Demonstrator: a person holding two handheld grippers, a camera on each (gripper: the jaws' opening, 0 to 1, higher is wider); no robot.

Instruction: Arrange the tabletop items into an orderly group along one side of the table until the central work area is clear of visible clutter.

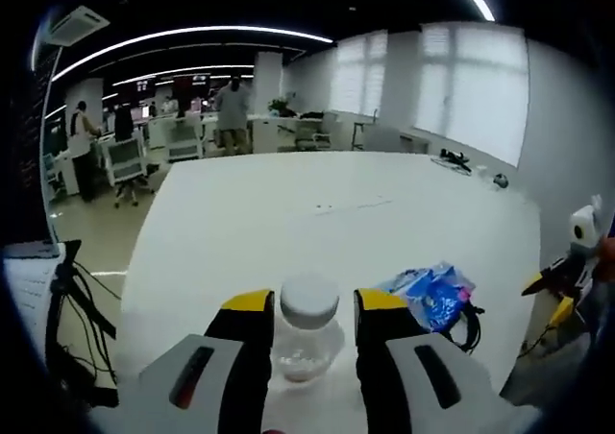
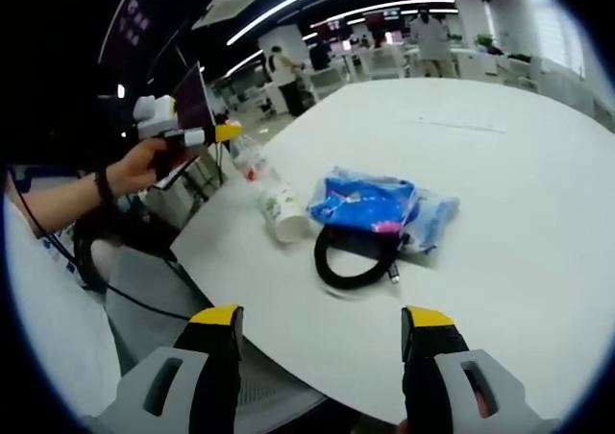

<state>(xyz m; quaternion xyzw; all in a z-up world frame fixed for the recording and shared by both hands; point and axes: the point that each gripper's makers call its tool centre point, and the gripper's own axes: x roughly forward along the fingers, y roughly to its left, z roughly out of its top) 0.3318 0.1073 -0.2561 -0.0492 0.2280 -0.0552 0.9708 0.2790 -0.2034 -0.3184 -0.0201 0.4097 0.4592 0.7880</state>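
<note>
left gripper clamped on clear bottle at desk edge | right gripper released, off desk edge | blue packet atop black cable coil, near bottle

We see an open-plan office: curved ceiling light strips, a ceiling air-conditioning unit, bright blinded windows along a white wall, desks with office chairs, and a pale floor.
</note>
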